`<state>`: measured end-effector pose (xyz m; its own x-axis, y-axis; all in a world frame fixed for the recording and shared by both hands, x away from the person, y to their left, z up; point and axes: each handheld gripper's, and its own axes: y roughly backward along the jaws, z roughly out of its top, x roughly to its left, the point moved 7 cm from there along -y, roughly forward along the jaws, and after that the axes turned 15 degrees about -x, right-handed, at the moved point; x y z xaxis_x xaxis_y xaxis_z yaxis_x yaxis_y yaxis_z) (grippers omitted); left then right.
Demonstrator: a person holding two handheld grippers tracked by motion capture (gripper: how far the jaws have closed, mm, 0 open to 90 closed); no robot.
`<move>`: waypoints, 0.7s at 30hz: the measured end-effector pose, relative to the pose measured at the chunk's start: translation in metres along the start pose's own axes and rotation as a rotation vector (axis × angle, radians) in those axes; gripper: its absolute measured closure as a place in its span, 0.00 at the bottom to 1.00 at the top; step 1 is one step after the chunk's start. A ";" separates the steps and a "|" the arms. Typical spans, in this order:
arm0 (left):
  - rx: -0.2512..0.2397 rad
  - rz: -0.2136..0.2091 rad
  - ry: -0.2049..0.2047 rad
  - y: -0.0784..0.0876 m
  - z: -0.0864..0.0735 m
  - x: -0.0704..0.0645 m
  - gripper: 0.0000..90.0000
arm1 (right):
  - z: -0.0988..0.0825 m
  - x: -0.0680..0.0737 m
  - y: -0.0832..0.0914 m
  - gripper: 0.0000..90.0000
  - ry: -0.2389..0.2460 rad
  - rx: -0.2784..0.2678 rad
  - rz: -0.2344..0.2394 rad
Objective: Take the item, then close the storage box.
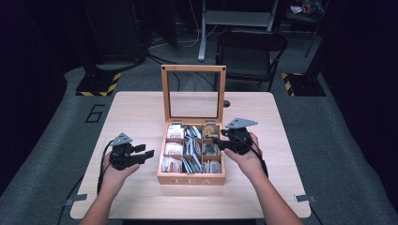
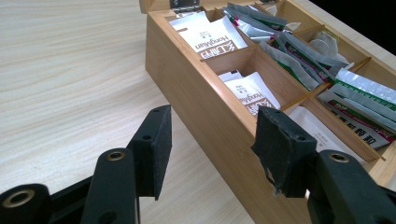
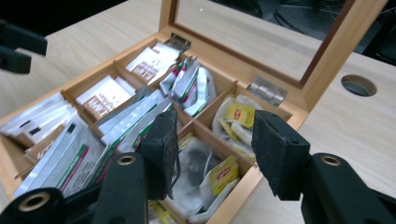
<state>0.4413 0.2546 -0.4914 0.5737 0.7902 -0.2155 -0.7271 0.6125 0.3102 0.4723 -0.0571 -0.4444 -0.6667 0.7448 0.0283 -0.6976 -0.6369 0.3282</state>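
Note:
A wooden tea box [image 1: 191, 179] stands mid-table with its glass lid [image 1: 165, 93] upright. Its compartments hold white sachets [image 2: 212, 39], silver-and-green sachets [image 3: 187, 84] and yellow-tagged tea bags [image 3: 219, 175]. My left gripper [image 1: 149, 152] hovers just left of the box, pointing at its left wall [image 2: 201, 107]. Its jaws stand open with nothing pressed between them [image 2: 210, 140]. Over the box's right column sits my right gripper [image 1: 215, 139]. It is open too, its jaws [image 3: 212, 140] apart above the compartment of yellow-tagged bags, touching none that I can see.
The light wooden table [image 1: 141, 112] has a round cable hole [image 1: 226, 103] behind the box on the right. A dark chair [image 1: 251, 47] stands beyond the far edge. Bare tabletop lies on both sides of the box.

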 end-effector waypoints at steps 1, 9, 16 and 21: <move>0.000 0.003 -0.001 0.000 0.000 0.001 0.51 | -0.002 0.002 0.001 0.55 0.009 0.004 0.001; 0.006 0.006 -0.002 0.000 -0.001 0.001 0.51 | -0.015 0.019 -0.001 0.55 -0.015 0.007 0.024; 0.004 0.003 -0.005 -0.001 -0.002 0.001 0.51 | -0.024 0.033 -0.004 0.60 0.004 0.014 0.050; 0.003 0.005 -0.001 -0.001 -0.003 0.001 0.51 | -0.030 0.046 -0.006 0.63 0.004 0.021 0.081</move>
<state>0.4415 0.2549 -0.4943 0.5704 0.7932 -0.2134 -0.7289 0.6085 0.3138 0.4378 -0.0253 -0.4734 -0.7219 0.6901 0.0522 -0.6356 -0.6910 0.3443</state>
